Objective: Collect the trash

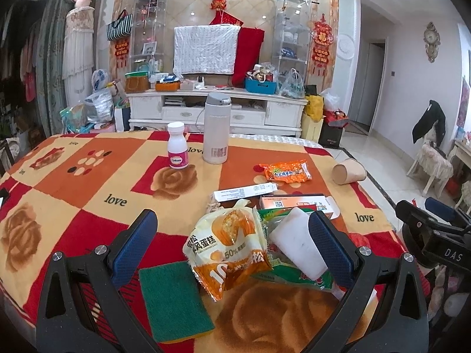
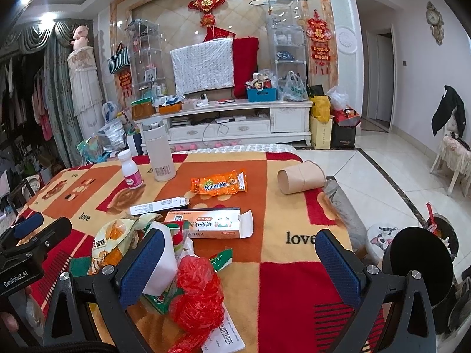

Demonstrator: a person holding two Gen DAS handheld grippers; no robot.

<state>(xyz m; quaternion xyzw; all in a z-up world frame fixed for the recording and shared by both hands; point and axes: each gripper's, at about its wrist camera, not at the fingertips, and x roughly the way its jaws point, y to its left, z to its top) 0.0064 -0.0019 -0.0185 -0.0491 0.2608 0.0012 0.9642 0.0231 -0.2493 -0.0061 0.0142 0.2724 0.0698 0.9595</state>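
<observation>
Trash lies on a blanket-covered table (image 1: 88, 182). A yellow cake wrapper (image 1: 228, 244) and a green wrapper (image 1: 294, 276) under a white sponge block (image 1: 297, 244) lie between the fingers of my open left gripper (image 1: 232, 235). My right gripper (image 2: 238, 253) is open over a crumpled red plastic bag (image 2: 197, 288) and a paper leaflet (image 2: 226, 335). Further off lie an orange medicine box (image 2: 212, 220), a long white box (image 2: 160, 204), an orange snack packet (image 2: 219, 184) and a tipped paper cup (image 2: 300, 178).
A white thermos (image 1: 216, 128) and a pink-labelled pill bottle (image 1: 177, 147) stand at the table's far side. A green scouring pad (image 1: 173, 300) lies near my left gripper. A black bin (image 2: 441, 235) stands on the floor to the right, past the table's edge.
</observation>
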